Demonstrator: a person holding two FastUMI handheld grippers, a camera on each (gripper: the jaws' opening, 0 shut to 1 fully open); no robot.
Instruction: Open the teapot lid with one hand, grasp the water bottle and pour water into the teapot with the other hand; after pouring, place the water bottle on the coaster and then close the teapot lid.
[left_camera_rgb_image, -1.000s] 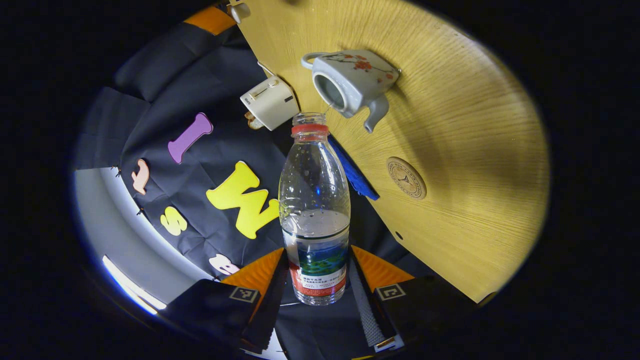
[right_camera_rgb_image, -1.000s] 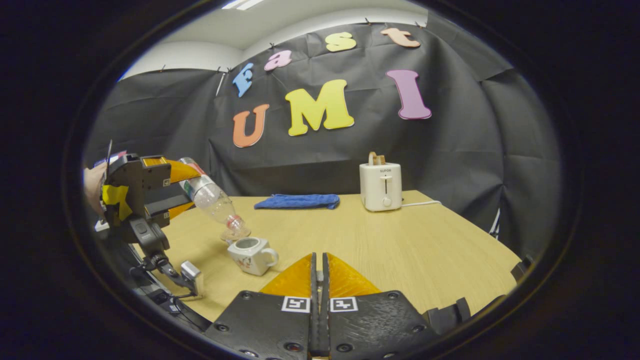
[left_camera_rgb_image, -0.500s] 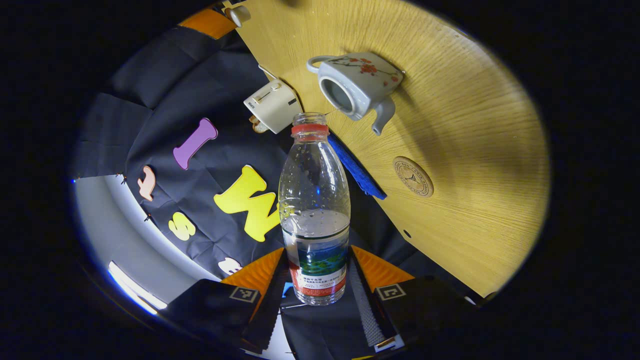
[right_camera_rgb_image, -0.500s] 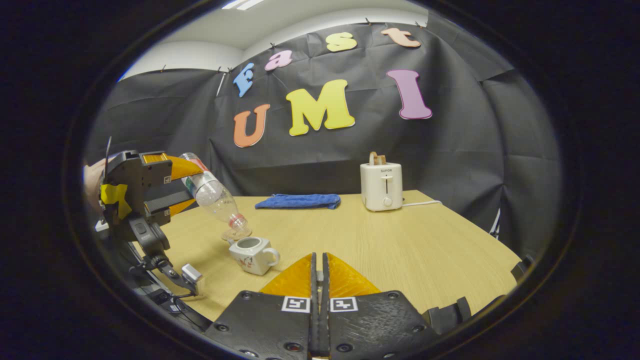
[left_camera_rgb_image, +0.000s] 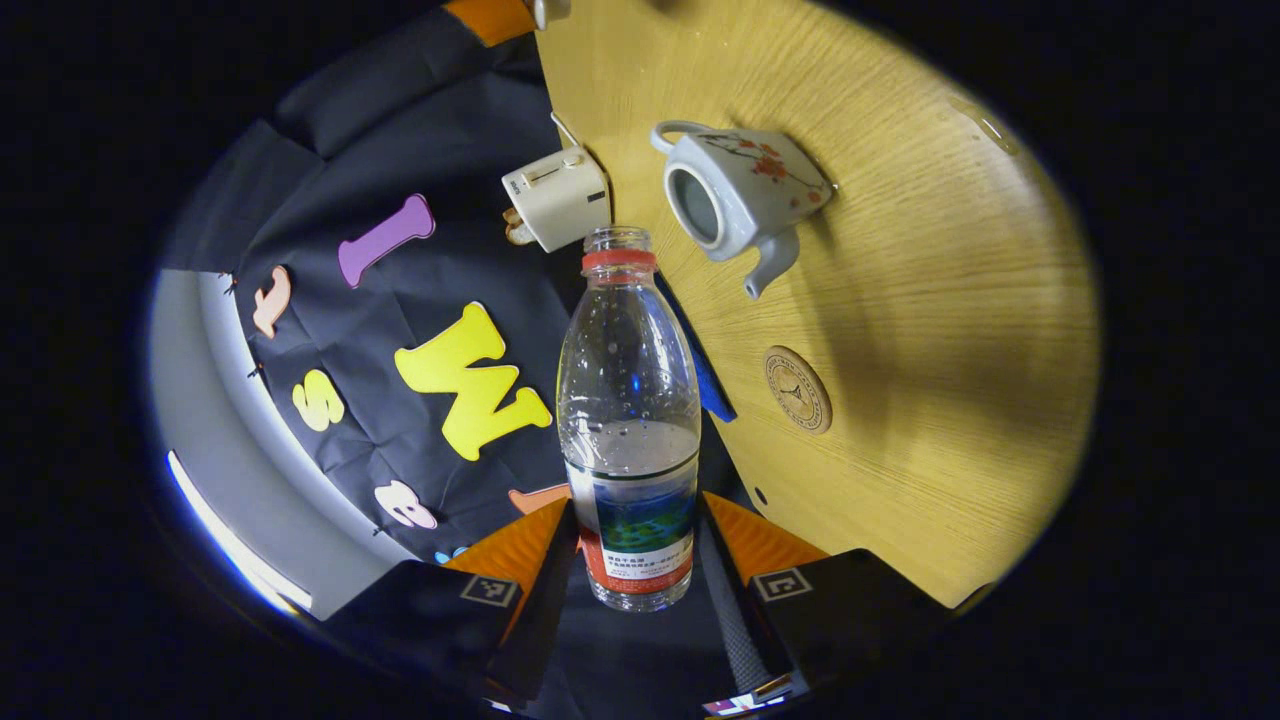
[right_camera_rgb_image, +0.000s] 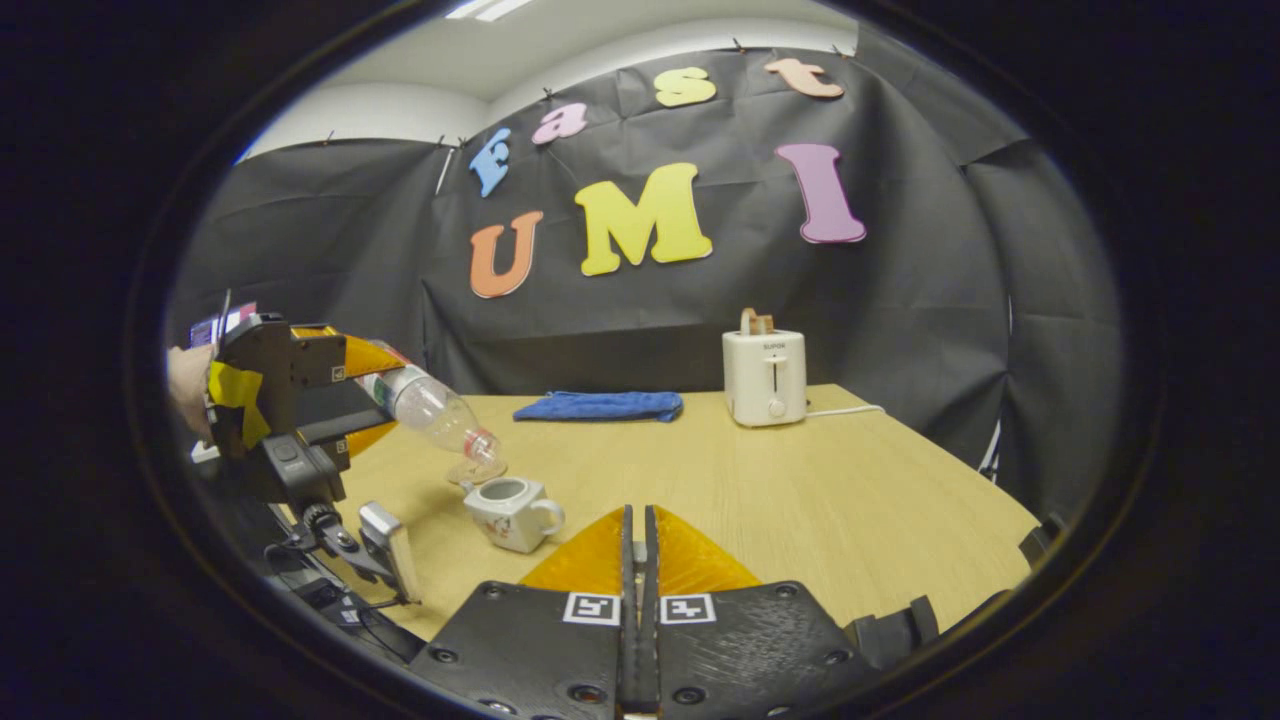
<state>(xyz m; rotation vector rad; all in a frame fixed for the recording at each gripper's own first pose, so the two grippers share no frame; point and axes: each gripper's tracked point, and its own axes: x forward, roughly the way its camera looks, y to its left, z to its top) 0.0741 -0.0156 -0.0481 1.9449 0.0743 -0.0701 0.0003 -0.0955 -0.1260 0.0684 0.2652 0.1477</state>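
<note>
Teapot (right_camera_rgb_image: 512, 511) sits lidless on wooden table (right_camera_rgb_image: 800, 490) before toaster (right_camera_rgb_image: 765, 379).

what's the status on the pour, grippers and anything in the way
Left gripper clamped on water bottle, tilted neck-down beside open teapot. Right gripper shut, lid not visible in it. Coaster bare; nothing blocking.

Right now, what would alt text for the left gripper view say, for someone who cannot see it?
The left gripper grips an uncapped, partly filled water bottle, mouth pointing toward an open, lidless teapot on a wooden table. A round coaster, a blue cloth and a white toaster sit nearby.
</note>
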